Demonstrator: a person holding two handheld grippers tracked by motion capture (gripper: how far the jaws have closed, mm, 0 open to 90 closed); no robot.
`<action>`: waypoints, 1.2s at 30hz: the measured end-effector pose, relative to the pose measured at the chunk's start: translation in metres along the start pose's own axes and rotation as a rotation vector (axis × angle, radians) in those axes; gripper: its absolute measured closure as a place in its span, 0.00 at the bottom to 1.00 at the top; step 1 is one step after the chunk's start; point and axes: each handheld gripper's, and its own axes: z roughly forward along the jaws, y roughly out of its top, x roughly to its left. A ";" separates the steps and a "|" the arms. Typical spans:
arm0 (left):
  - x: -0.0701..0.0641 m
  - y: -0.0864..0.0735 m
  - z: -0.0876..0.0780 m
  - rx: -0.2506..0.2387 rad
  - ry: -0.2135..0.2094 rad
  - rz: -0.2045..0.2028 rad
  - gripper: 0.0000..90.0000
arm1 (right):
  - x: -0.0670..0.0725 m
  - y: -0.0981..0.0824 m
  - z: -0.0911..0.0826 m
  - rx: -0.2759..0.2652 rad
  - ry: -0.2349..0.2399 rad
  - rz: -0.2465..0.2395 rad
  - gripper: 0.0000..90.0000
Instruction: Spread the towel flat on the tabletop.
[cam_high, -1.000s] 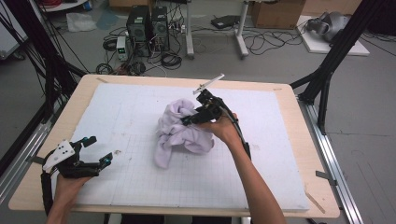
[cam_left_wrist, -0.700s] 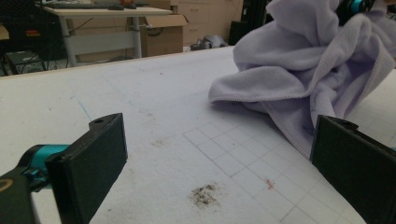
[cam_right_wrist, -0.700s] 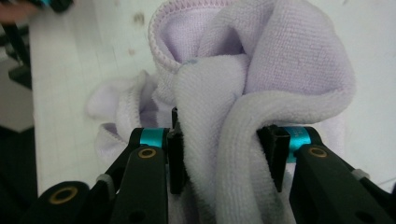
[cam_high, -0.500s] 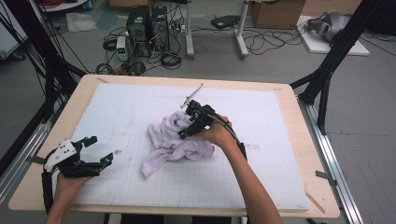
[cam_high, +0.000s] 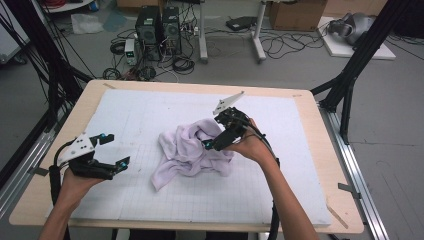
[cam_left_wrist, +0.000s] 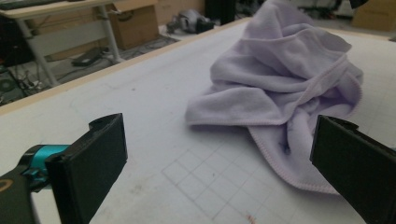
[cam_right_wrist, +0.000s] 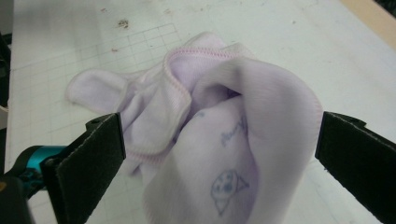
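A crumpled lilac towel (cam_high: 185, 155) lies on the white gridded mat (cam_high: 150, 110), one corner trailing toward the front left. My right gripper (cam_high: 215, 140) sits at the towel's right side. Its jaws have just been opening and now stand wide, with a raised fold of the towel (cam_right_wrist: 224, 116) between them in the right gripper view; the pads do not press on it. A small printed figure shows on that fold. My left gripper (cam_high: 116, 150) hovers open over the mat's left part, apart from the towel (cam_left_wrist: 280, 79), which lies ahead of its jaws (cam_left_wrist: 215, 168).
The mat covers most of a wooden table (cam_high: 90, 90). Black frame posts (cam_high: 350, 80) stand at both sides. Computers (cam_high: 155, 25), cables and boxes sit on the floor beyond the far edge.
The right gripper has let go of the towel and shifted right; the towel has settled onto the mat and spread toward the front left. The left gripper has risen slightly.
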 end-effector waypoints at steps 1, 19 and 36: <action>-0.001 0.007 0.004 0.009 -0.018 0.011 0.05 | 0.001 -0.003 -0.004 -0.007 -0.008 0.001 0.01; -0.059 0.047 0.117 0.314 -0.318 0.213 0.25 | 0.012 -0.056 0.013 0.029 0.043 -0.007 0.48; -0.027 0.063 0.109 0.336 -0.201 0.026 0.96 | -0.021 -0.065 -0.028 -0.084 0.025 0.095 0.95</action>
